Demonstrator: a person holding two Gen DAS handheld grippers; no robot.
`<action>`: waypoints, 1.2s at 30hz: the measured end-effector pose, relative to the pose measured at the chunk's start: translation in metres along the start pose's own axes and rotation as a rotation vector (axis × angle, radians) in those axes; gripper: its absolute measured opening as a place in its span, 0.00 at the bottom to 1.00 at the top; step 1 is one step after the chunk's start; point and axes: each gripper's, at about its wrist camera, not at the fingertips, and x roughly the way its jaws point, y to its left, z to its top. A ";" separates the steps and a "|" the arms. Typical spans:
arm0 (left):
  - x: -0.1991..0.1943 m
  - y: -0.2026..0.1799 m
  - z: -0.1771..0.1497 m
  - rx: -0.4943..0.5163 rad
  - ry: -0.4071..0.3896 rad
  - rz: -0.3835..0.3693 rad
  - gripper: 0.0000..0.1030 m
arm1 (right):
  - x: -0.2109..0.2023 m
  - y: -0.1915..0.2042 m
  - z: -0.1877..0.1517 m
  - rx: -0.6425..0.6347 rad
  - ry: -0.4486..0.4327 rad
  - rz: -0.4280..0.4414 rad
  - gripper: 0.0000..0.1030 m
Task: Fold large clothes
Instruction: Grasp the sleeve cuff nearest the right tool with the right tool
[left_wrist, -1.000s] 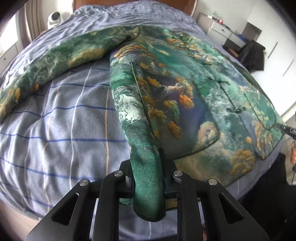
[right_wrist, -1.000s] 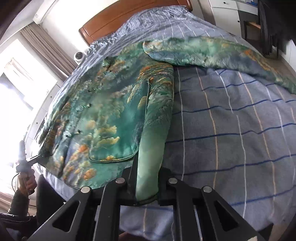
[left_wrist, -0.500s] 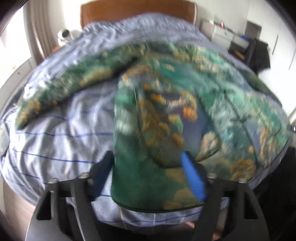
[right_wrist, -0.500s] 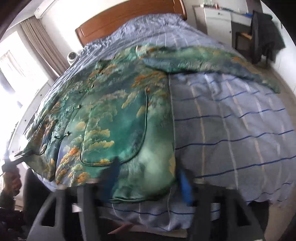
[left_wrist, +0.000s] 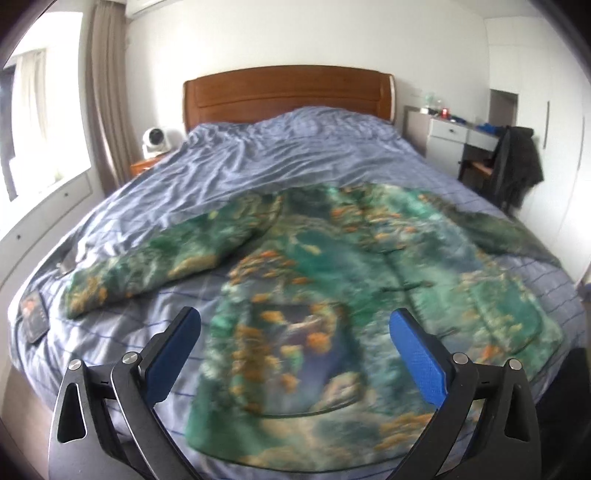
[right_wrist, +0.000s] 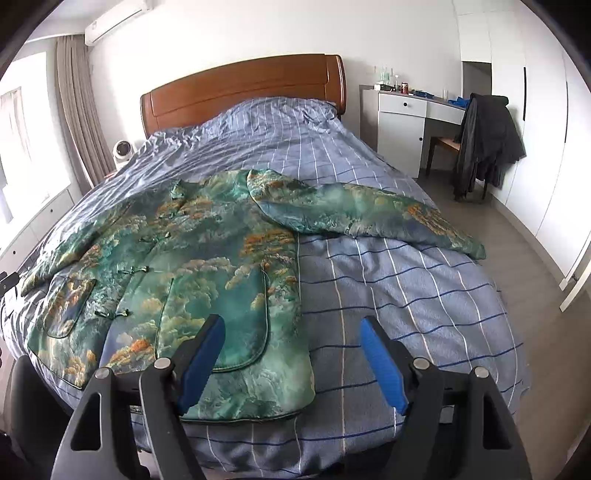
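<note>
A green patterned jacket (left_wrist: 332, 295) with orange and cloud print lies front-up and spread flat on the bed, sleeves out to both sides; it also shows in the right wrist view (right_wrist: 192, 273). My left gripper (left_wrist: 295, 354) is open and empty, raised above the jacket's hem at its left half. My right gripper (right_wrist: 291, 363) is open and empty, above the hem at the jacket's right edge. One sleeve (right_wrist: 369, 214) stretches right across the duvet, the other sleeve (left_wrist: 155, 262) stretches left.
The bed has a blue checked duvet (right_wrist: 406, 295) and a wooden headboard (right_wrist: 240, 88). A dark phone-like object (left_wrist: 35, 317) lies at the bed's left edge. A white desk (right_wrist: 406, 122) and a chair with a dark coat (right_wrist: 484, 140) stand at the right.
Both grippers let go of the jacket's bottom corners, opened wide, and pulled up and back. The jacket's hem dropped flat onto the bed.
</note>
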 end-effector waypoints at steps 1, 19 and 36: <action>-0.001 -0.004 0.001 -0.003 0.005 -0.017 0.99 | 0.001 -0.002 0.000 0.010 -0.002 0.004 0.75; -0.010 -0.021 -0.012 -0.066 0.059 -0.077 0.99 | 0.118 -0.274 0.030 0.925 -0.096 0.082 0.74; 0.000 -0.024 -0.021 -0.077 0.114 -0.016 0.99 | 0.186 -0.324 0.028 1.164 -0.150 -0.009 0.10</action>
